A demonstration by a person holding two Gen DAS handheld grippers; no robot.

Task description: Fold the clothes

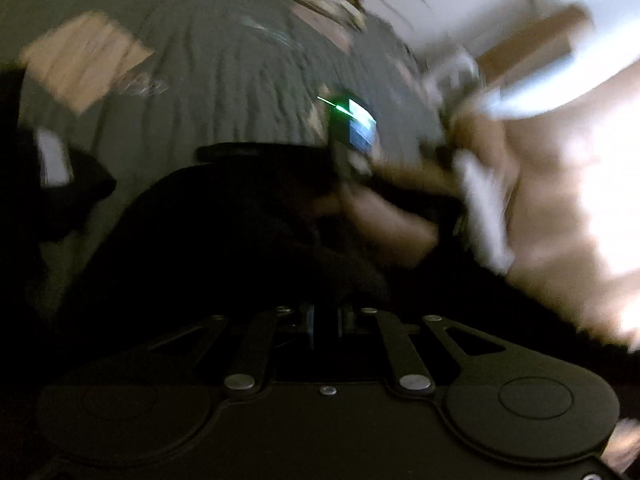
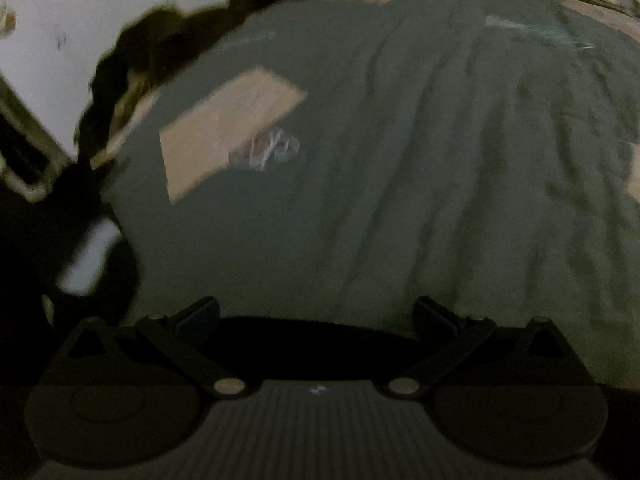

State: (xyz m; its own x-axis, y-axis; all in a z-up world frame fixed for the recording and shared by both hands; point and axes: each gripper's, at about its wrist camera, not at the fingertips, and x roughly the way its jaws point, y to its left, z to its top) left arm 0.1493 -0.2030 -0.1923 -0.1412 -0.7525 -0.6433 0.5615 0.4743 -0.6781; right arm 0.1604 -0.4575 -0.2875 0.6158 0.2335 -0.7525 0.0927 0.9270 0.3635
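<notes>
Our left gripper (image 1: 324, 316) is clamped on a dark garment (image 1: 240, 232) bunched just beyond it. Our right gripper (image 2: 316, 316), fingers wide apart and empty, hangs over the grey-green bedcover (image 2: 420, 160); the garment lies nearer our left hand.

Motion-blurred hand (image 1: 384, 216) and right tool (image 1: 354, 136); dark garment (image 1: 224, 240) indistinct.
</notes>
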